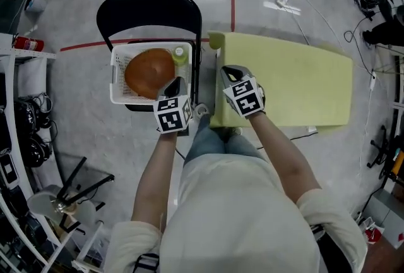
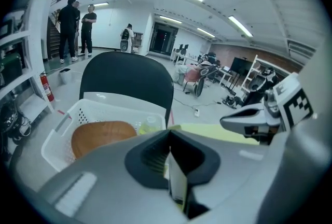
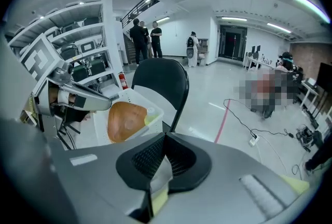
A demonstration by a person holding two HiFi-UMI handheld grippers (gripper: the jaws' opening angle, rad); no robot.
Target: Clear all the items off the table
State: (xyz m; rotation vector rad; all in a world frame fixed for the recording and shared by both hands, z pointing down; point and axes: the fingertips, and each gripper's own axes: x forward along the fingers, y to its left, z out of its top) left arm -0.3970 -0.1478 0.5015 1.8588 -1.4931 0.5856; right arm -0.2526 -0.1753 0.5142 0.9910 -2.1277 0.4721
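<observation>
Yellow-green table, centre right: bare. White basket on chair, upper left: holds brown round item and bottle. My left gripper and right gripper: jaws together, empty. Advice: scan tabletop edges before stopping.

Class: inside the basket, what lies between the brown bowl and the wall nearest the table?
A yellow-green bottle, seen in the head view.

your right gripper has jaws pressed together; beyond them a brown bowl lies in the white basket on the black chair.
</observation>
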